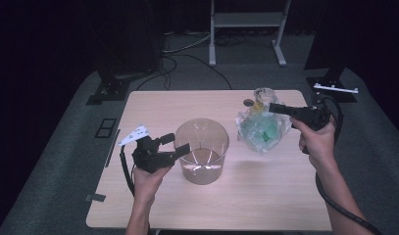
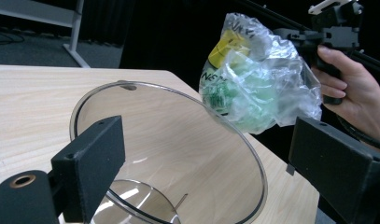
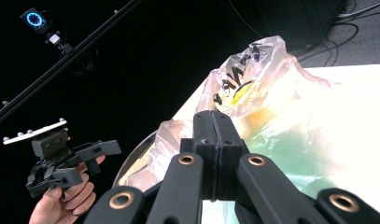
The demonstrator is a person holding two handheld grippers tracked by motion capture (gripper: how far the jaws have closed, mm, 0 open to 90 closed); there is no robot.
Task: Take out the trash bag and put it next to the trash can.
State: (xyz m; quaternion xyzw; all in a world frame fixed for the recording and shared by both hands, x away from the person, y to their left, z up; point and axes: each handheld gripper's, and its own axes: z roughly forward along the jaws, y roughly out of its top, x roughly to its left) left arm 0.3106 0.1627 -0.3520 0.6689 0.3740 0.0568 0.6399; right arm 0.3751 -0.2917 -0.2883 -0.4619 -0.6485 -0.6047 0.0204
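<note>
1. Bag of crinkled clear plastic, green and yellow contents showing through, hangs from the right claw, bottom resting on or just above the counter; cannot tell which.
2. Right claw: pressed together, pinching the bag's upper edge, as seen in the right gripper view, where the plastic bunches around the closed black tips.
3. Clear round bin stands upright on the counter just left of the bag, open mouth up, rim near the bag's side but apart from it.
4. Left claw: spread apart, level, straddling the bin's near-left wall without visibly pressing it; in the left gripper view, one pad sits inside the rim line, the other outside.
5. Deciding relation, as a judgement: bin mouth lies to the left of and below the held bag, so lift, carry left over the rim, then lower.
6. Right hand is the one nearer the bag; left only steadies the bin.
7. Bag hangs long axis roughly upright, wider than deep, likely a snug fit.
</note>
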